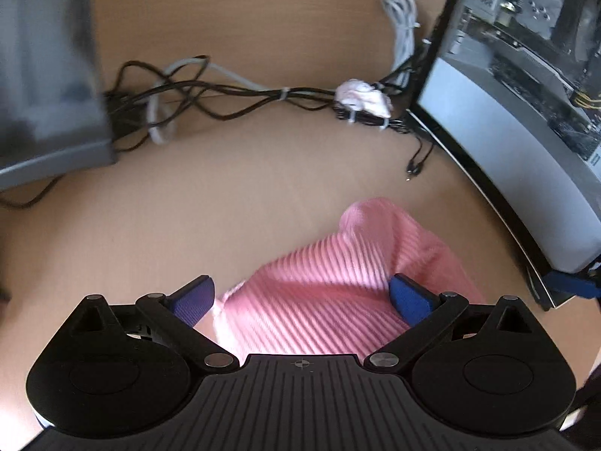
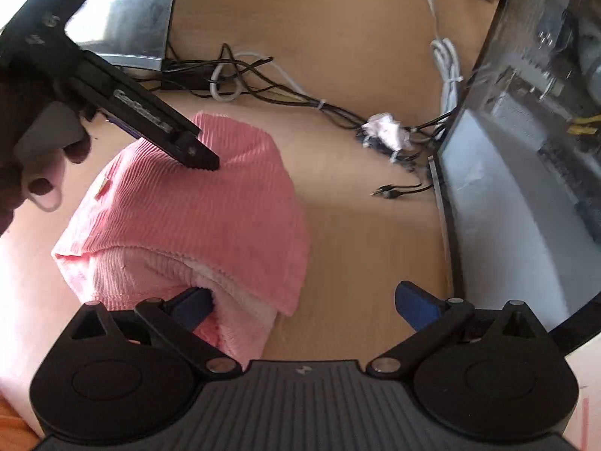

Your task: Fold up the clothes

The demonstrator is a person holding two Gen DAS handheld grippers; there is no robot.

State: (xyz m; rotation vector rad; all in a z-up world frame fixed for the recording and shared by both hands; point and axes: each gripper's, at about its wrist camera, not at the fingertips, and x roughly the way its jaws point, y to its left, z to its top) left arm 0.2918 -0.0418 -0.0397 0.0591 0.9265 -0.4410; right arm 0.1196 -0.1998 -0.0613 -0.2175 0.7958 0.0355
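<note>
Now, at the left of the right wrist view, we hold the left tool (image 2: 195,158) from above, a hand (image 2: 41,173) on its grip, its tip pressing down on the top of the pink garment (image 2: 210,206). Whether its fingers bite cloth there, we cannot tell from this angle. In the left wrist view that same left tool (image 1: 302,297) has its blue pads spread wide with ribbed pink cloth lying between them, clamped on nothing that we can see.

Moving right, the garment sits bunched in a mound on the counter (image 2: 357,244), lower middle of both frames. It looks soft, light and floppy, a ribbed knit that will slump and drag, not slide. A hem or folded edge seems the best place to take hold, such as the paler edge at the lower left of the right wrist view.

Further right, the right tool (image 2: 304,304) stands apart, its left pad touching that pale edge and its right pad over bare counter.

Only the right wrist view shows the whole mound and the hand; the left shows the rib texture close up.
</note>
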